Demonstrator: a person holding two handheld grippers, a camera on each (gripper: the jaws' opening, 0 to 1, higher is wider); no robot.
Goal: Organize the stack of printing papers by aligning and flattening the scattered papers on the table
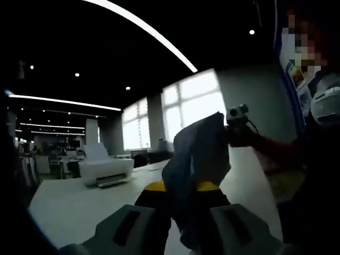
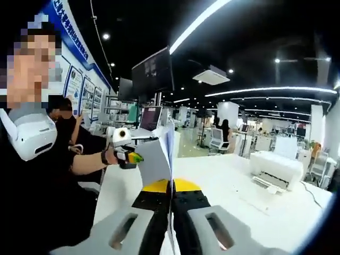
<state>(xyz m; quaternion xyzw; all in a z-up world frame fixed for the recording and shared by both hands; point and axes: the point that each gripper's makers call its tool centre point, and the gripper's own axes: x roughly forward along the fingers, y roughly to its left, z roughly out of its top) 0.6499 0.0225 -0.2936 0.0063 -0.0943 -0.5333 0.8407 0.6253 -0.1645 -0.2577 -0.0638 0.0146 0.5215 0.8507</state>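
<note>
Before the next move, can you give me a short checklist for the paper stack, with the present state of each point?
1. Right gripper shut on the thin white paper stack: ok.
2. Left gripper shut on the same stack: ok.
3. Stack lifted off the white table: ok, it stands upright on edge.
4. Sheet edges aligned: cannot tell; the stack looks curled in the left gripper view.
5. White desktop printer apart from the stack: ok.
6. Landing area under the stack: cannot tell, both grippers hide it.
</note>
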